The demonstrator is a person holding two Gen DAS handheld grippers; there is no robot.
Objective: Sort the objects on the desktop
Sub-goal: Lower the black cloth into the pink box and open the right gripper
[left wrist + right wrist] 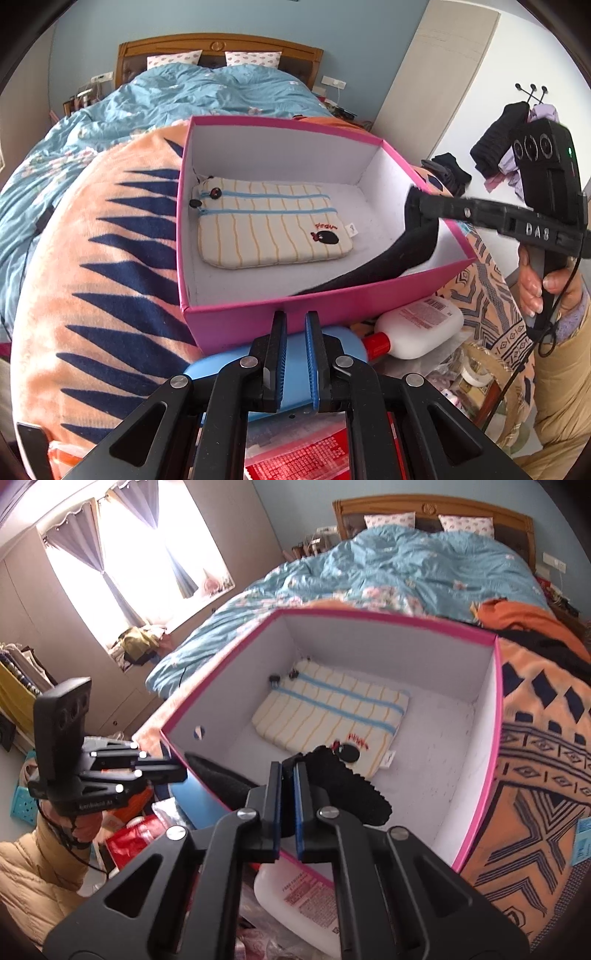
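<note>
Over the pink box (369, 295), right tool (288, 771) pinches a black sock (351, 786), which may snag the rim; left tool (295, 321) pressed together.

A bed (207, 88) with a wooden headboard (218, 48), two patterned pillows (173, 59) against it and a rumpled blue floral quilt (406, 565) spread across. Nearer – an orange blanket (110, 258) with dark blue spikes draped over the bed's foot, bearing an open pink box (332, 299). At the box's near wall – a white bottle (424, 325) with a red cap.
</note>
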